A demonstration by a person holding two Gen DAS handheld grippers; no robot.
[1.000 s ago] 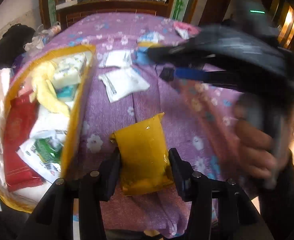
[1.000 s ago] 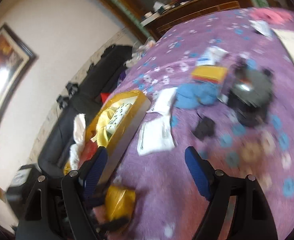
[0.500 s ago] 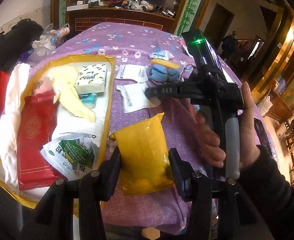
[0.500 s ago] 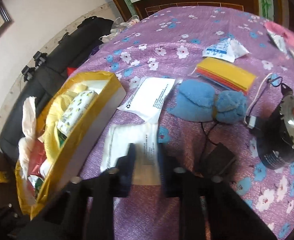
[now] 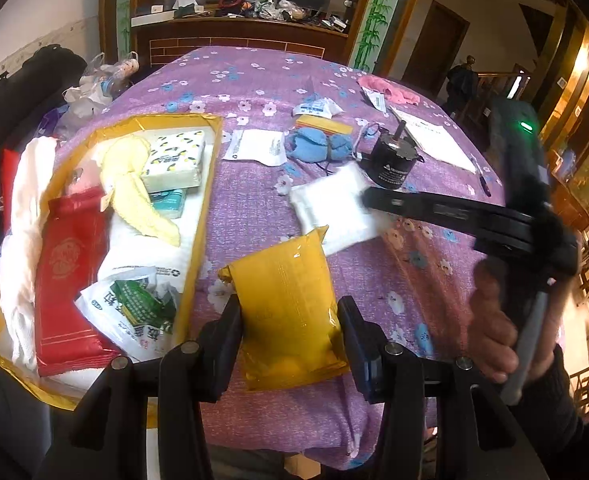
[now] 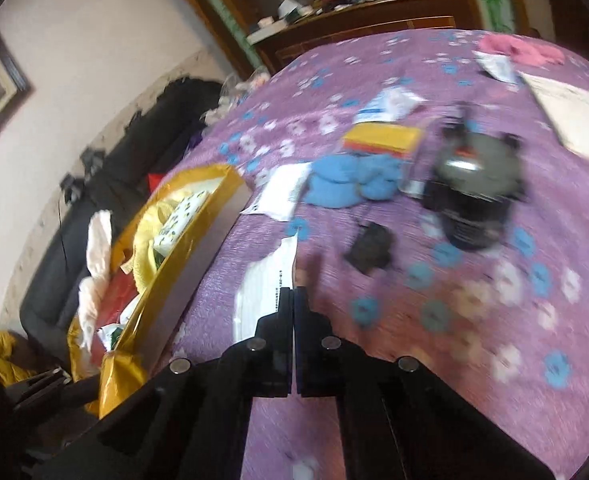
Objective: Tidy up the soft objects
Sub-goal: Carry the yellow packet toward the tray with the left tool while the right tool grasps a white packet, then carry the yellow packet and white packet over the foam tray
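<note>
Your left claw (image 5: pixel 290 332) clenches a glossy, crinkled yellow pouch (image 5: pixel 286 304); your right claw (image 6: pixel 294 300) pinches a flat white packet (image 5: pixel 334 212) — thin, papery, rectangular.

The right gripper (image 6: pixel 294 296) has its jaws pressed together on the edge of a thin white plastic packet (image 6: pixel 264 280) — lifted edge-on above the purple flowered tablecloth (image 6: pixel 474 320). At ten o'clock sits a yellow-rimmed box (image 6: pixel 198 236); at one o'clock, blurred, a crumpled blue cloth (image 6: pixel 350 184).
</note>
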